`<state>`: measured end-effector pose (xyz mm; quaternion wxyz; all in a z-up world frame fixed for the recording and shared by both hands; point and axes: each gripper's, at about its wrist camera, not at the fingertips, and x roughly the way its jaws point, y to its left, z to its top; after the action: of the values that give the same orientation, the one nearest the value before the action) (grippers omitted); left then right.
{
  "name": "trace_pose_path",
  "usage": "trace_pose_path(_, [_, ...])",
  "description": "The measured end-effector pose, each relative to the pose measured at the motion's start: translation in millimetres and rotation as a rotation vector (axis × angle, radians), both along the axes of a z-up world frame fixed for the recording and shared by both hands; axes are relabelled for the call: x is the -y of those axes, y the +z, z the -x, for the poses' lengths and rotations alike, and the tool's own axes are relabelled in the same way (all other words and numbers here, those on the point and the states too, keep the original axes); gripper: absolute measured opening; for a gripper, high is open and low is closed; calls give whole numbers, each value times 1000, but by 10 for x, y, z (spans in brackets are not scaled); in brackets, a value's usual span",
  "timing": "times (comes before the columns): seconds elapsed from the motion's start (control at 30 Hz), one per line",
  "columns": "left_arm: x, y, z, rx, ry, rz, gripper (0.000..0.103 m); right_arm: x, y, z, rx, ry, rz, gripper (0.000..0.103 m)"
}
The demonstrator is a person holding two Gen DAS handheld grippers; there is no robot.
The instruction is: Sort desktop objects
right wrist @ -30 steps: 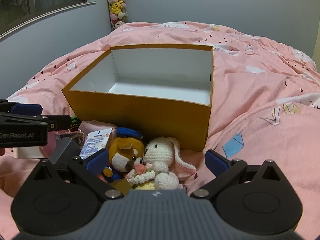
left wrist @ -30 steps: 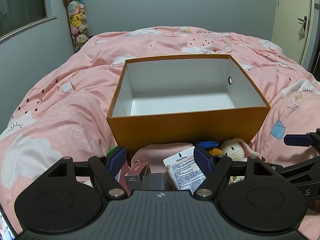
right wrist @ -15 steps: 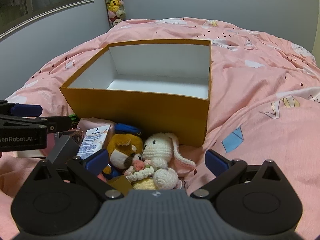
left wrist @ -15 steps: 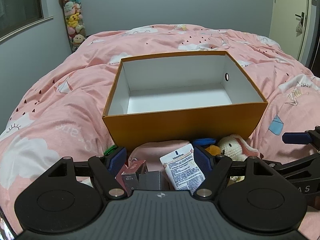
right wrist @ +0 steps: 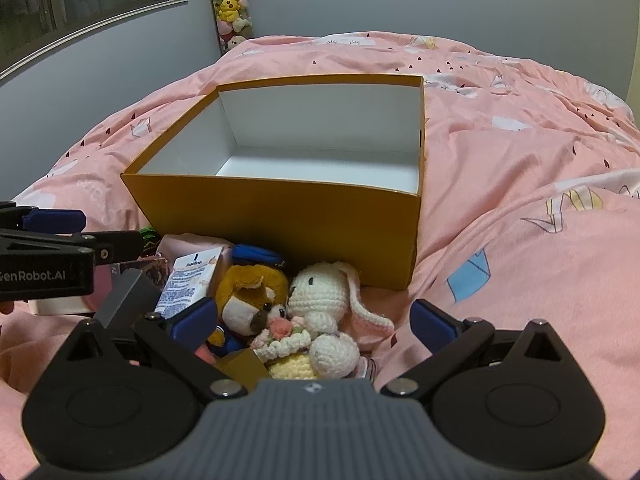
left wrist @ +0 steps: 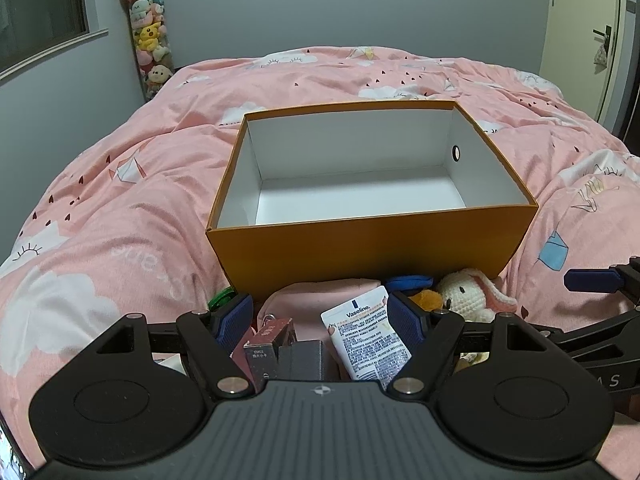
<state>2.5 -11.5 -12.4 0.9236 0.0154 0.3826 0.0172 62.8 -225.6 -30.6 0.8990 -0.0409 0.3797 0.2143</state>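
An orange box [left wrist: 372,240] with white inside stands open on the pink bed [left wrist: 120,208]. Before its near wall lies a small heap: a white cream tube [left wrist: 370,340], a red packet [left wrist: 266,346], a brown plush dog [right wrist: 250,300] and a white knitted rabbit [right wrist: 320,300]. The left claw [left wrist: 320,320] is released above the tube and packet. The right claw [right wrist: 312,320] is also released, over the two toys, grasping nothing.

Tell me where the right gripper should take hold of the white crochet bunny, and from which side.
Probably its round head, coming straight down from above. The white crochet bunny sits upright between the right gripper's open fingers, the brown plush dog pressed against its left, so the head is the freest firm part.
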Motion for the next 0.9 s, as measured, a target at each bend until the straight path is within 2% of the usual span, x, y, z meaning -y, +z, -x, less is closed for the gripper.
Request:
trace_pose_path(0.23, [-81,32,9,0,-10,19,83,75,74,1,25,-1,-40,102])
trace_pose_path(0.33, [-183,64,-14,-15,1,69,75,165,169,-39,30,-4,-73,101])
trace_pose_path(0.4, [-268,70,-33,-38,11,113,65,213,216,-68,25,1,-94,95])
trace_pose_path(0.47, [-317,64,-52,-60,16,136,55,230,226,-99,11,16,-99,75])
trace_pose_path(0.57, [-330,50,-66,-79,17,156,43,223,209,-157,-7,39,-89,59])
trace_pose_path(0.7, [-250,22,-118,-100,-23,201,42,168,143,-226,-37,85,-63,48])
trace_pose_path(0.73, [-205,9,-133,-103,-42,202,42,149,115,-240,-52,99,-58,41])
trace_pose_path(0.77, [-149,-18,-154,-104,-67,193,42,134,82,-259,-69,112,-54,39])
trace_pose_path(0.9, [91,-95,-252,-116,-166,137,43,129,-32,-365,-124,123,-39,39])
